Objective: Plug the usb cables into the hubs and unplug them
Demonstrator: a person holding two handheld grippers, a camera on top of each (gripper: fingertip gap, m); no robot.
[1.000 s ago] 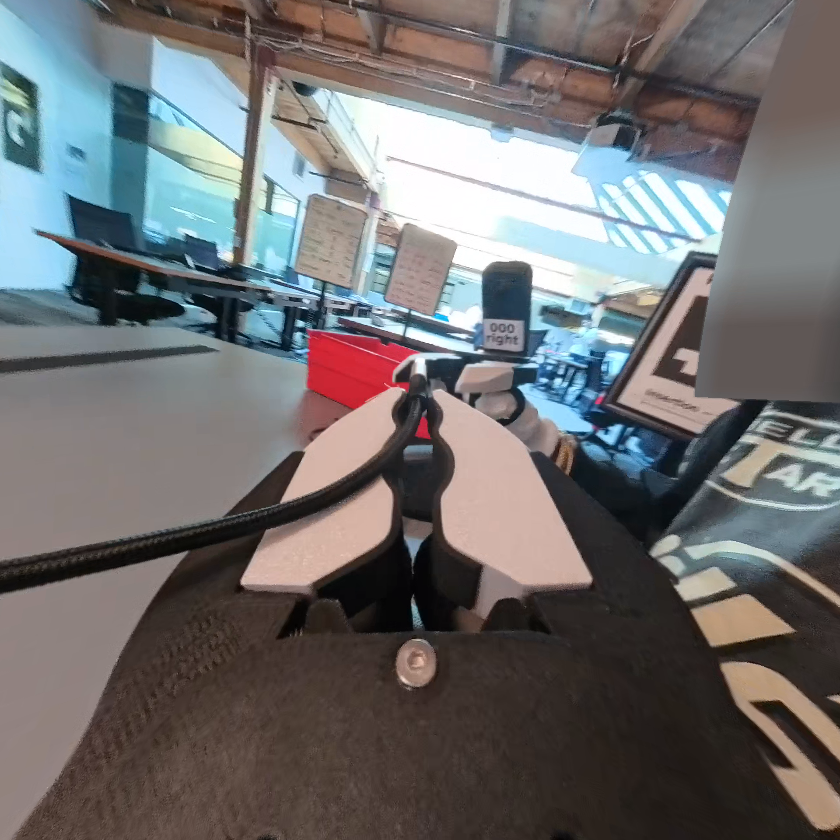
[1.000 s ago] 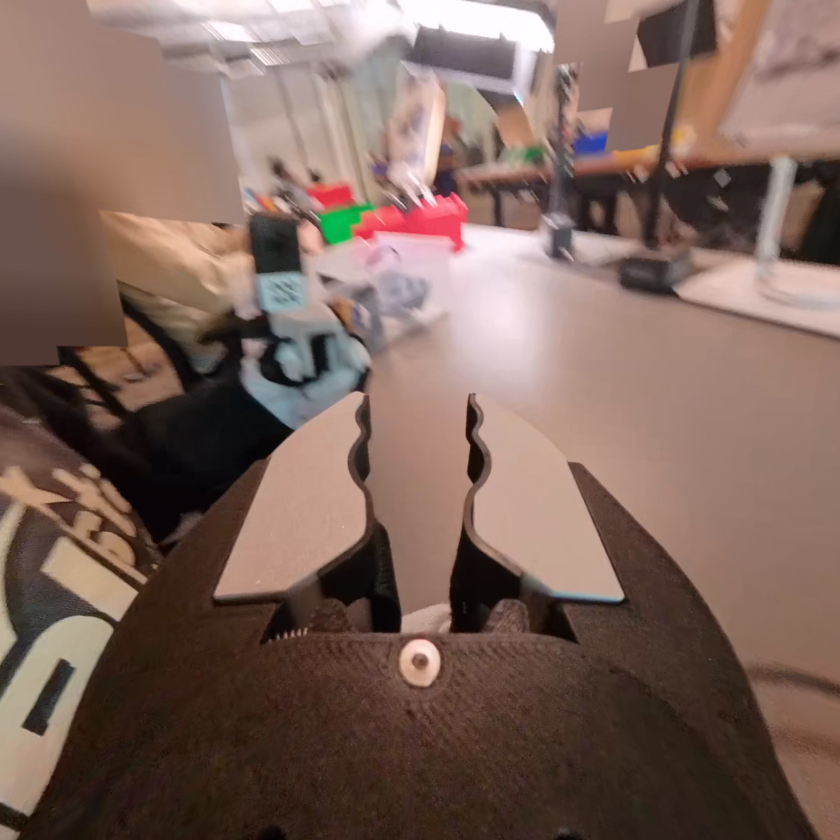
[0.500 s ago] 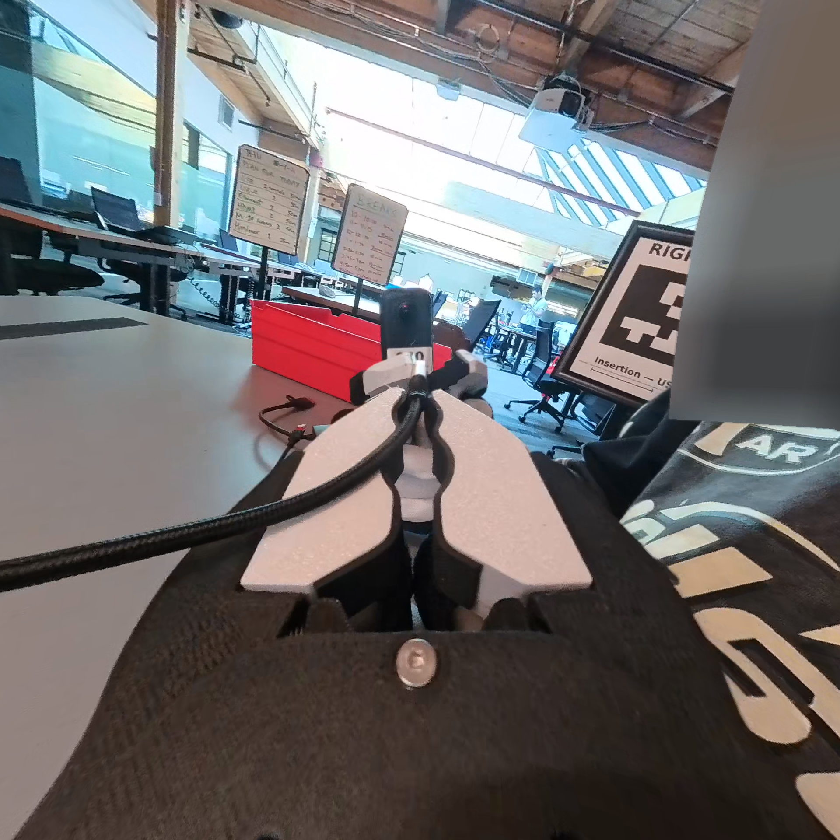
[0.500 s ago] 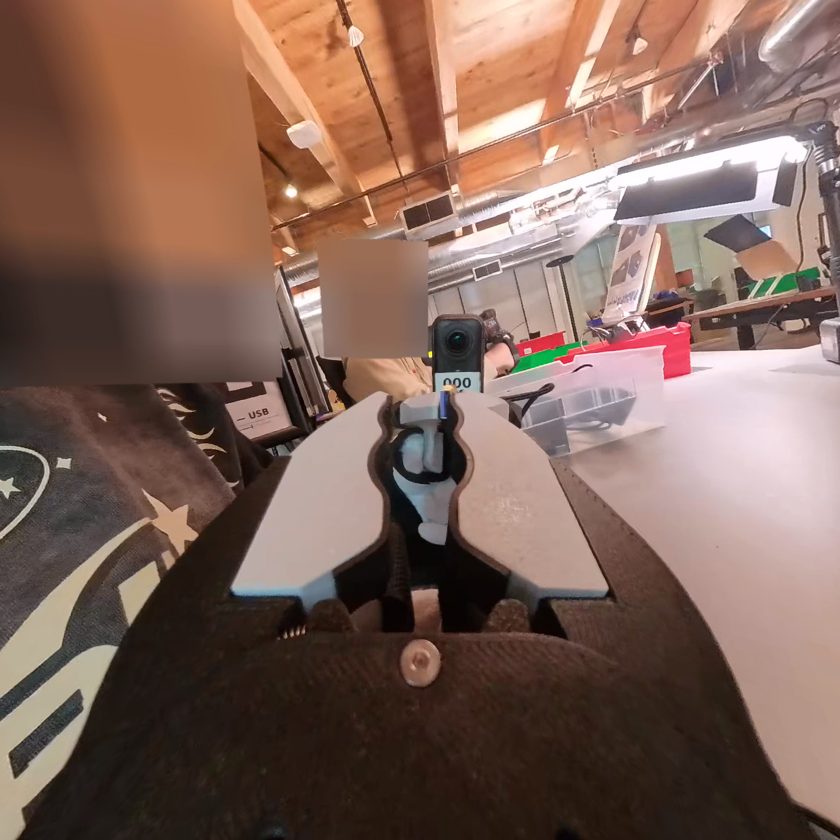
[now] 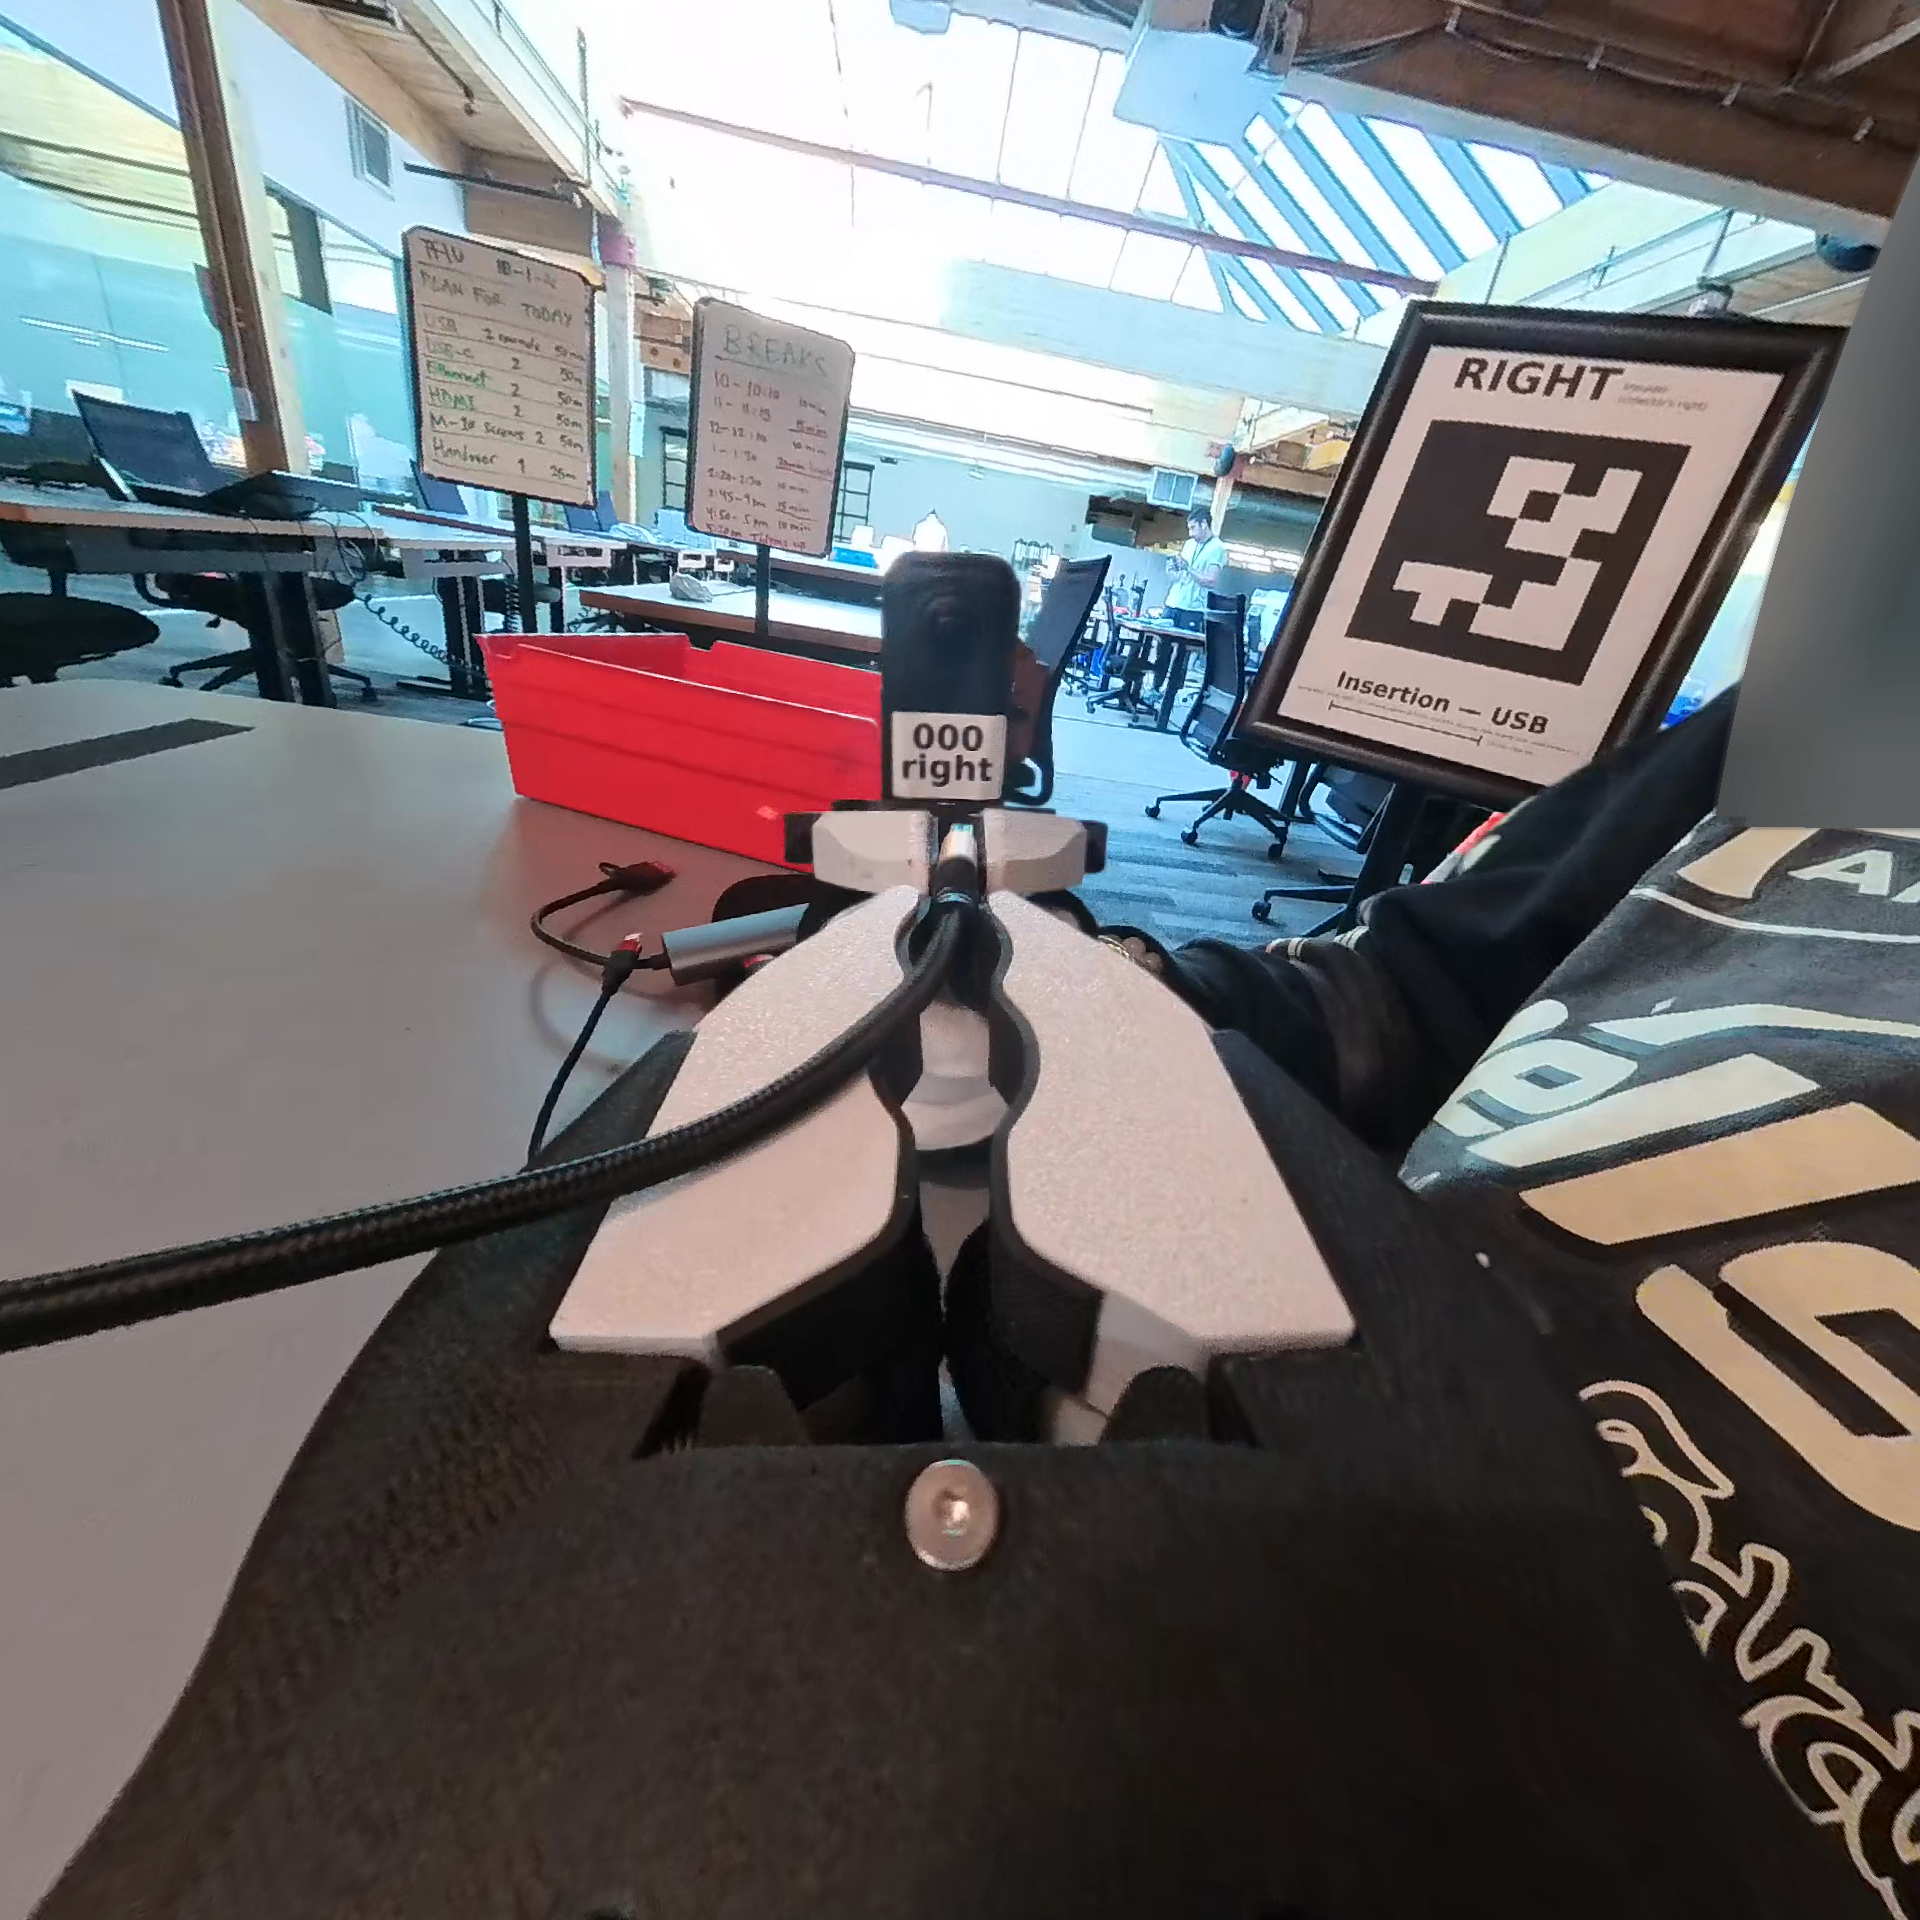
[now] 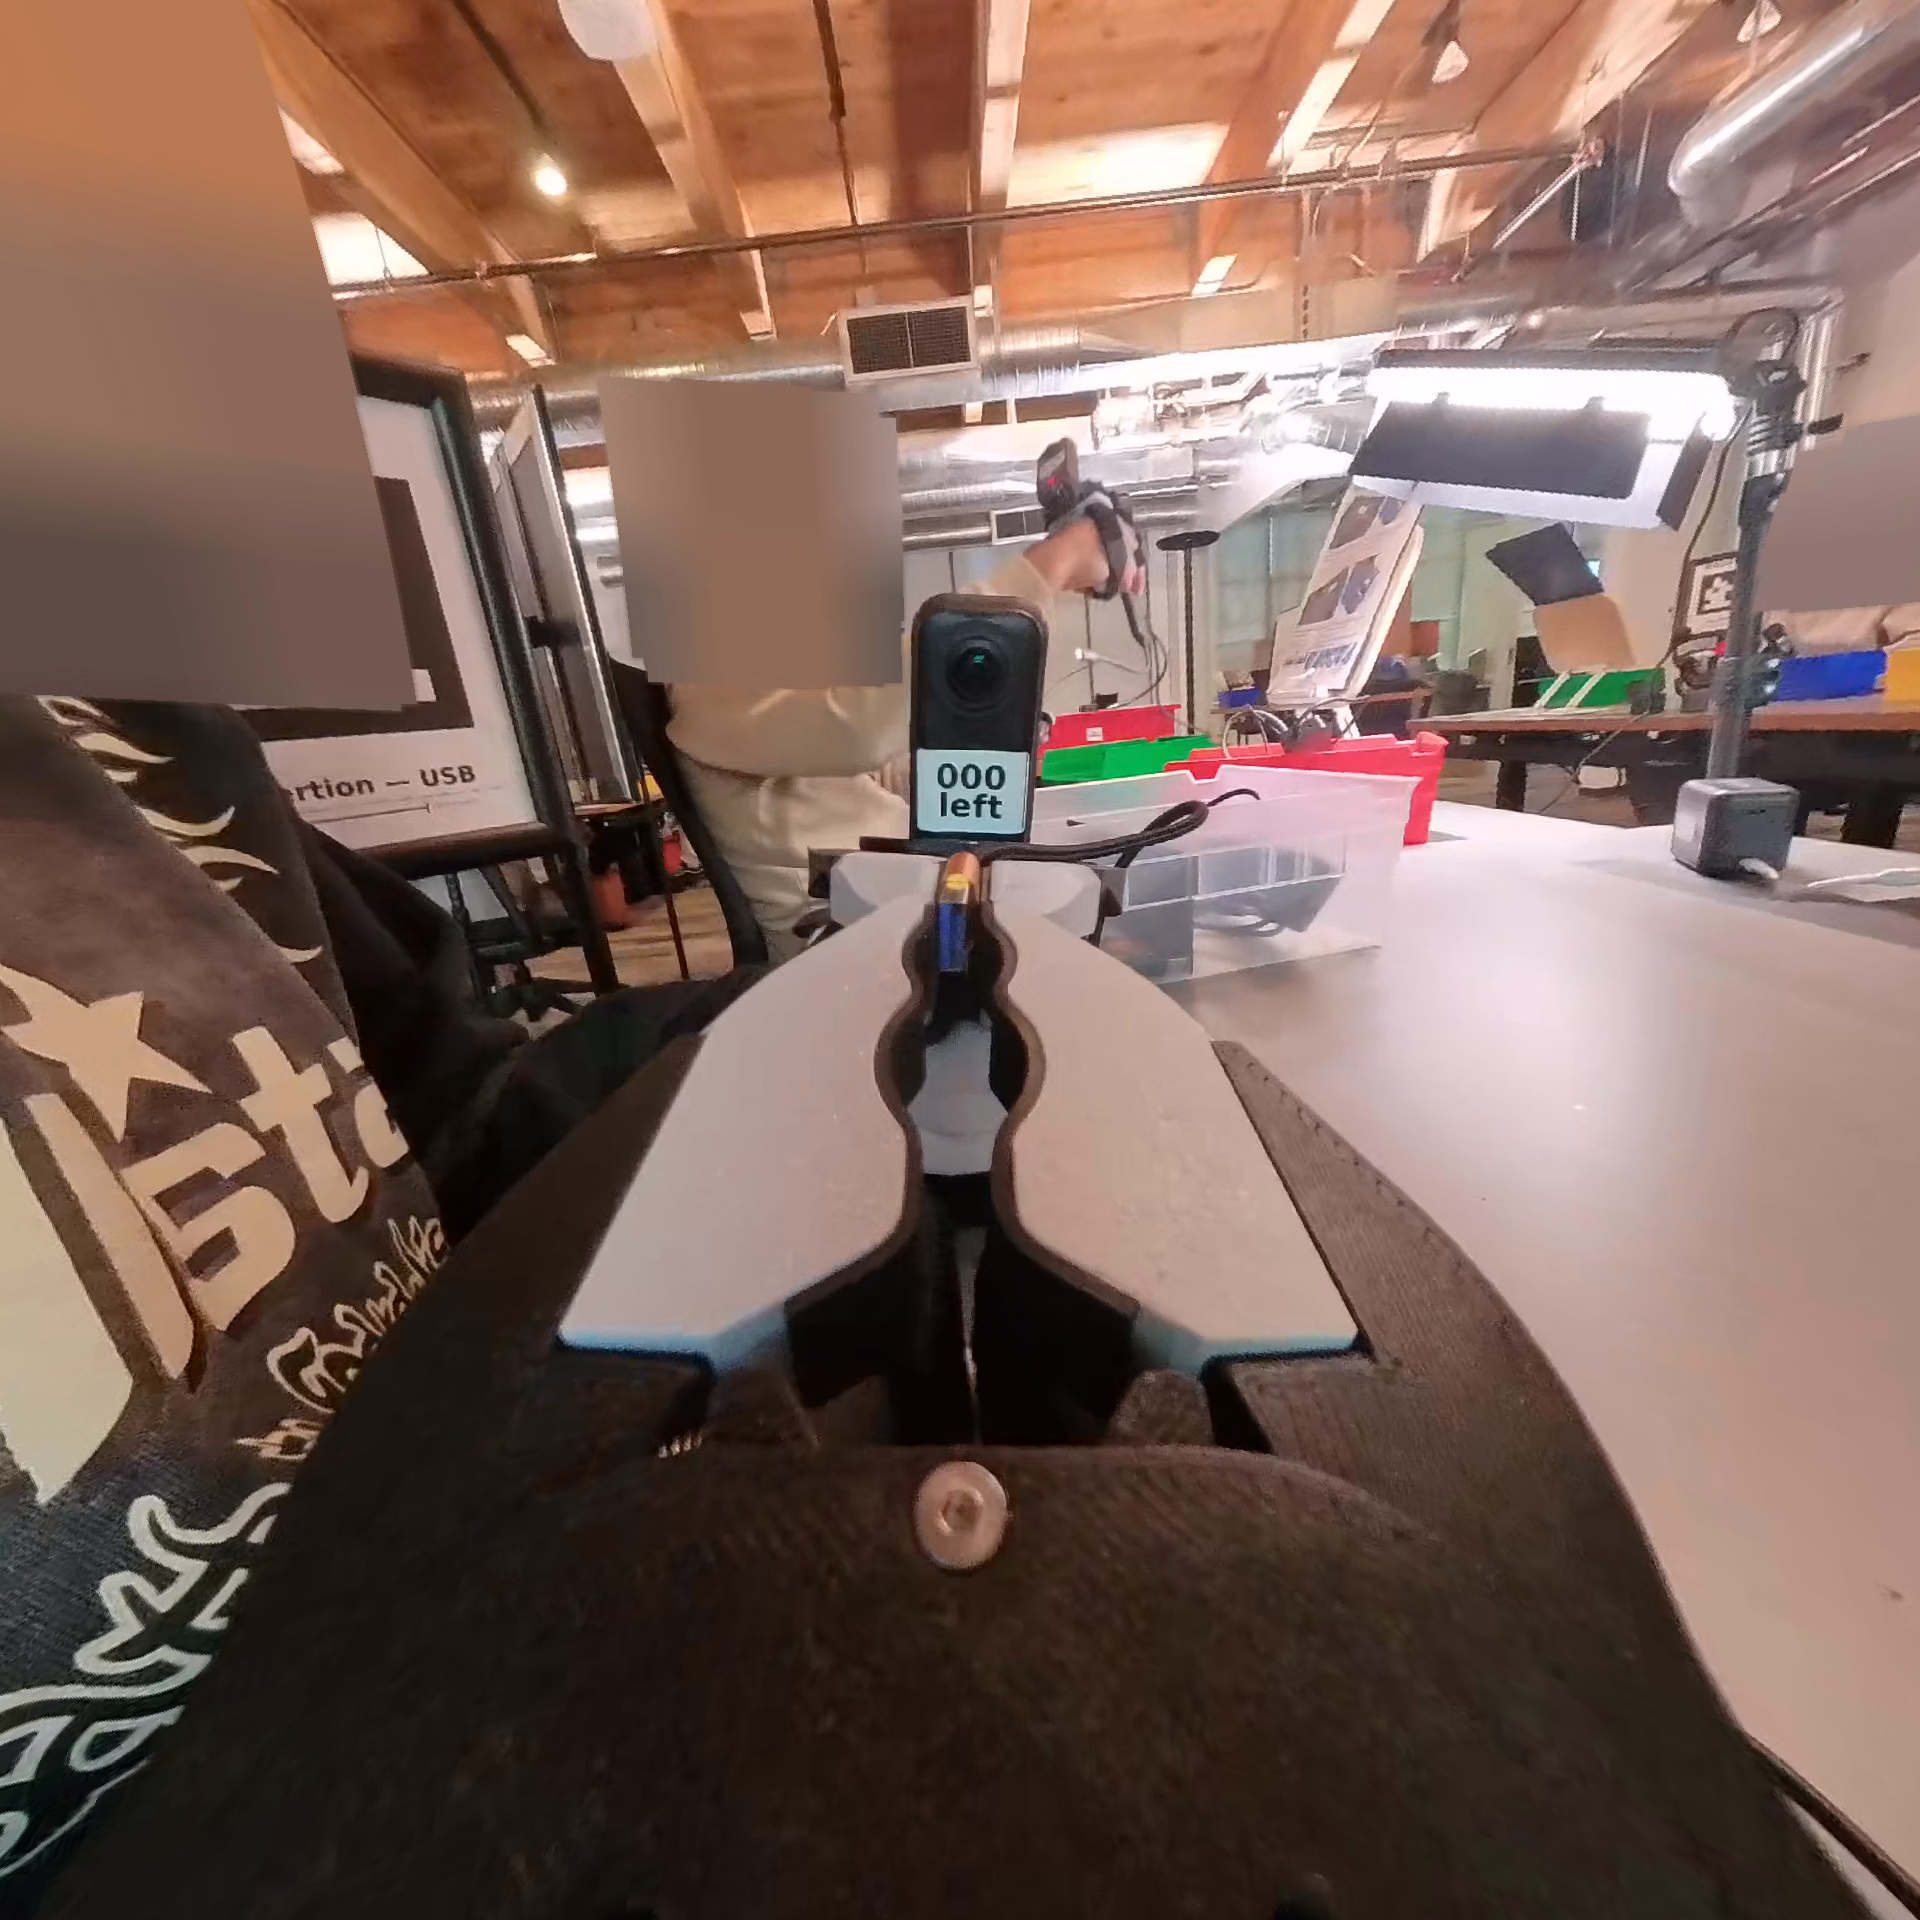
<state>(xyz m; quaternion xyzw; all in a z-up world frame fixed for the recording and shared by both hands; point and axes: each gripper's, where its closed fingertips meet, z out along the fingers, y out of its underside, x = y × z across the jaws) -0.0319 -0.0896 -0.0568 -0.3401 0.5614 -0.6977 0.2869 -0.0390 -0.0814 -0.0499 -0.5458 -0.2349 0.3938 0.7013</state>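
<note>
- The usb cable (image 5: 623, 1164) is black and braided. It comes in from your left, crosses the left finger and ends in a metal plug held up in the air between your two grippers, above the near edge of the grey table (image 5: 260, 987).
- Your left gripper (image 5: 956, 925) has its fingers pressed together on the cable just behind the plug.
- Your right gripper (image 6: 954, 925) faces it tip to tip. Its fingers are drawn in close, with the blue and gold end of the plug between the tips. It looks like a pinch, though the contact itself is hard to see.
- The plug is in no hub. A grey hub (image 5: 727, 940) lies on the table just past your left gripper, well apart from the plug.
- A thin black lead with red ends (image 5: 582, 935) curls on the table beside that hub. You cannot tell whether it is plugged in.
- As a judgement, this cable's plugging in is not yet done, and its unplugging comes after that.
- A clear plastic bin (image 6: 1299, 831) stands on the table beyond your right gripper. It holds grey box shapes and a coil of dark cable.
- A red bin (image 5: 675, 717) sits on the table behind the hub. Its contents are hidden by its wall.
- More red and green bins (image 6: 1122, 753) stand farther back, too distant to read.
</note>
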